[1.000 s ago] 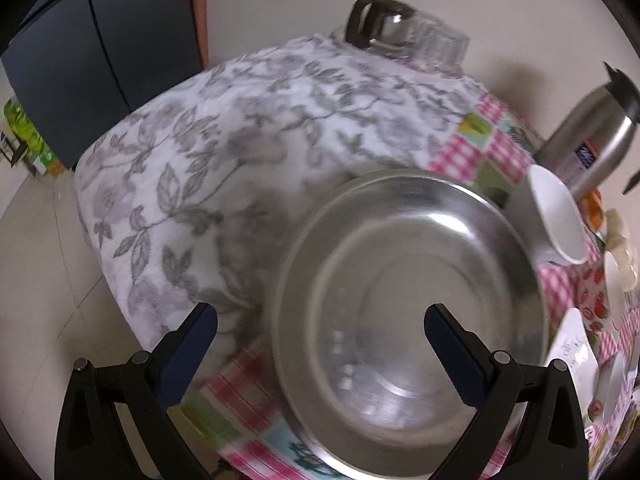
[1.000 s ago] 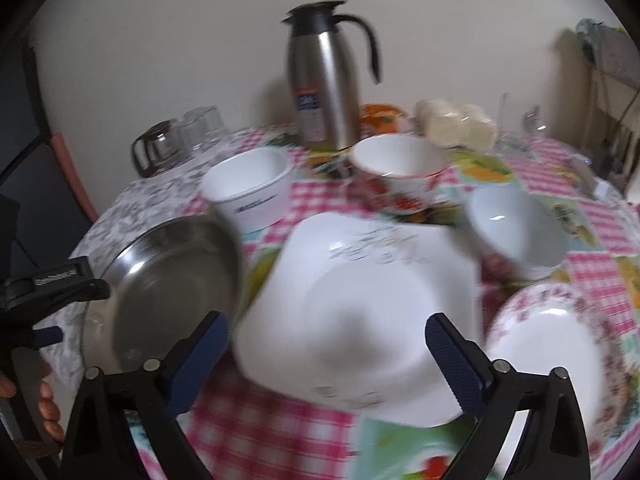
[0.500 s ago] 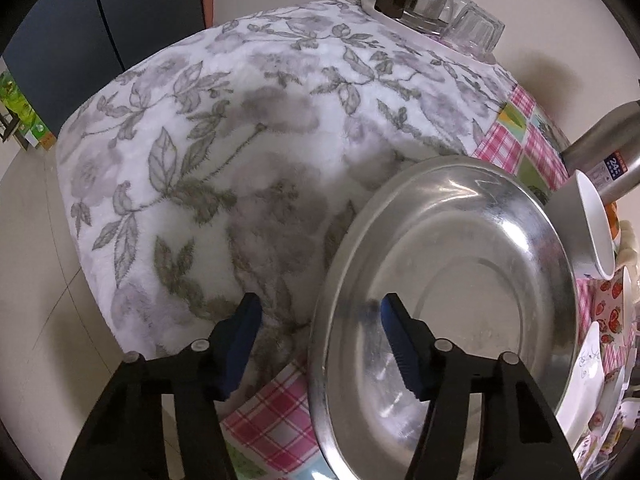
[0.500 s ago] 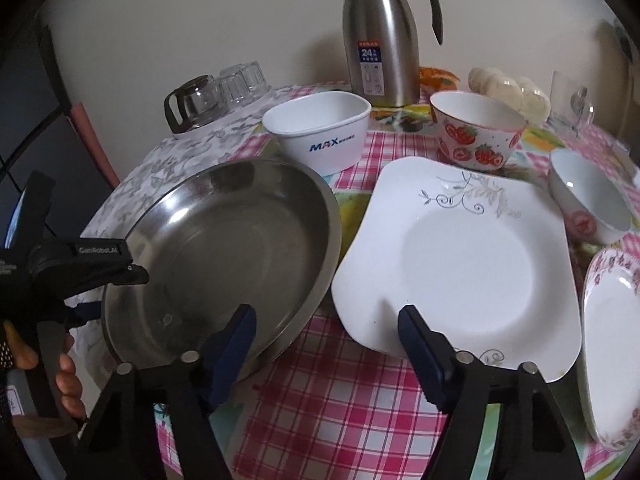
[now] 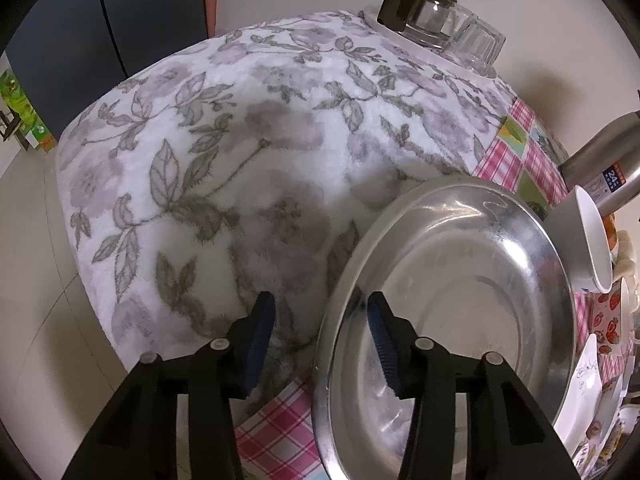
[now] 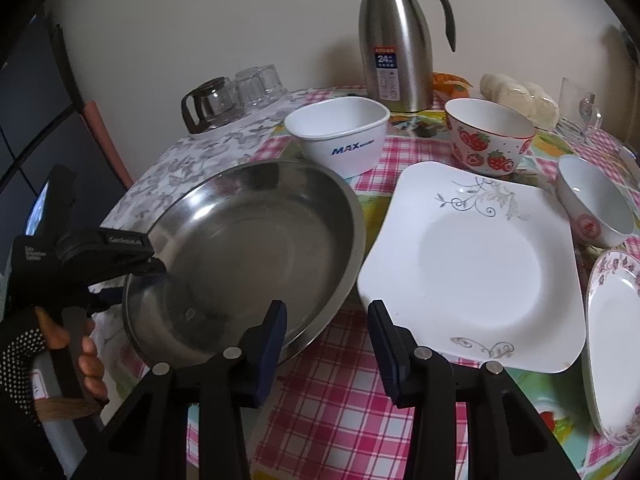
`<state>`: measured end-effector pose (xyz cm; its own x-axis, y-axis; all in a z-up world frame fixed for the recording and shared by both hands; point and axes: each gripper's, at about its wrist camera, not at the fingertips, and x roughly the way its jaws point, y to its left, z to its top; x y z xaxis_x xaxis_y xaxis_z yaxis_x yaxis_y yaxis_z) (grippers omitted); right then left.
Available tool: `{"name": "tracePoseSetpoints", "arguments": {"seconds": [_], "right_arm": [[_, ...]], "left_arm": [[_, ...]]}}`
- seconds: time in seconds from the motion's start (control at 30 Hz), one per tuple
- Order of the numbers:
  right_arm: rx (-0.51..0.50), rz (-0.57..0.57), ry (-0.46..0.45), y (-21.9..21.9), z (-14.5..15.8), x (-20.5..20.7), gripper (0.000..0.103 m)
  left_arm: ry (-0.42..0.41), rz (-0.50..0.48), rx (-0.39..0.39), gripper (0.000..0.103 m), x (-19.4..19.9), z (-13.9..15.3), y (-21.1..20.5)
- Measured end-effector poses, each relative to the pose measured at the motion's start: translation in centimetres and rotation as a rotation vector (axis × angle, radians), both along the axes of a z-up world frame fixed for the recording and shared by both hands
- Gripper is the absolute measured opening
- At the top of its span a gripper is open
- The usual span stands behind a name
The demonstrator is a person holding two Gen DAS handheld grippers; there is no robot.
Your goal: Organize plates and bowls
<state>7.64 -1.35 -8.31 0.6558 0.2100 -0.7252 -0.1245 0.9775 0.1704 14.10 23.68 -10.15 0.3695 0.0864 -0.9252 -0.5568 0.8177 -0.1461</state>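
A large steel plate [image 5: 460,312] lies on the table's left side, its near-left rim raised. My left gripper [image 5: 318,338] straddles that rim, one finger inside the plate and one outside, jaws part closed; in the right wrist view it [image 6: 154,264] pinches the steel plate's [image 6: 248,248] left rim. My right gripper [image 6: 326,340] is part open and empty above the gap between the steel plate and a square white plate [image 6: 476,264]. A white MAX bowl [image 6: 340,136], a strawberry bowl [image 6: 488,140], a small white bowl [image 6: 596,208] and a floral-rim plate [image 6: 616,344] stand around.
A steel thermos jug [image 6: 396,40] stands at the back by the wall. A glass pot [image 6: 210,102] and upturned glasses [image 6: 260,84] sit on a tray at the back left. A floral cloth [image 5: 240,152] covers the table's left part. A clear mug [image 6: 580,108] is far right.
My left gripper has closed from wide open onto the steel plate's rim and tilted it up. My right gripper has narrowed and shifted left toward the gap between the plates.
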Motion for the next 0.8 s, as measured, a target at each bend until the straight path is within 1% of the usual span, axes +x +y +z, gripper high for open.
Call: {"name": "tracePoseSetpoints", "arguments": {"seconds": [0.07, 0.2, 0.3, 0.5, 0.67, 0.7, 0.77, 0.8], "right_arm": [[0.025, 0.01, 0.035, 0.1, -0.4, 0.1, 0.04], [0.037, 0.019, 0.059, 0.3, -1.3, 0.4, 0.04], [0.037, 0.017, 0.056, 0.3, -1.5, 0.9, 0.038], [0.089, 0.0, 0.064, -0.2, -2.1, 1.8, 0.038], [0.08, -0.014, 0.057, 0.0, -2.4, 2.1, 0.038], [0.077, -0.014, 0.055, 0.0, -2.5, 2.2, 0.038], [0.065, -0.015, 0.054, 0.2, -2.4, 2.2, 0.037], [0.057, -0.014, 0.048, 0.4, -2.3, 2.1, 0.033]], "left_arm": [[-0.01, -0.003, -0.008, 0.043, 0.0, 0.1, 0.1], [-0.017, -0.012, -0.011, 0.04, 0.2, 0.2, 0.1], [-0.026, -0.016, -0.01, 0.039, 0.4, 0.1, 0.0], [-0.061, -0.036, -0.009, 0.039, 1.1, -0.3, 0.0], [-0.068, -0.053, 0.01, 0.038, 1.5, -0.3, -0.3], [-0.068, -0.06, 0.012, 0.037, 1.5, -0.3, -0.3], [-0.076, -0.076, 0.0, 0.03, 1.7, -0.3, -0.4], [-0.077, -0.078, -0.001, 0.03, 1.7, -0.3, -0.3]]}}
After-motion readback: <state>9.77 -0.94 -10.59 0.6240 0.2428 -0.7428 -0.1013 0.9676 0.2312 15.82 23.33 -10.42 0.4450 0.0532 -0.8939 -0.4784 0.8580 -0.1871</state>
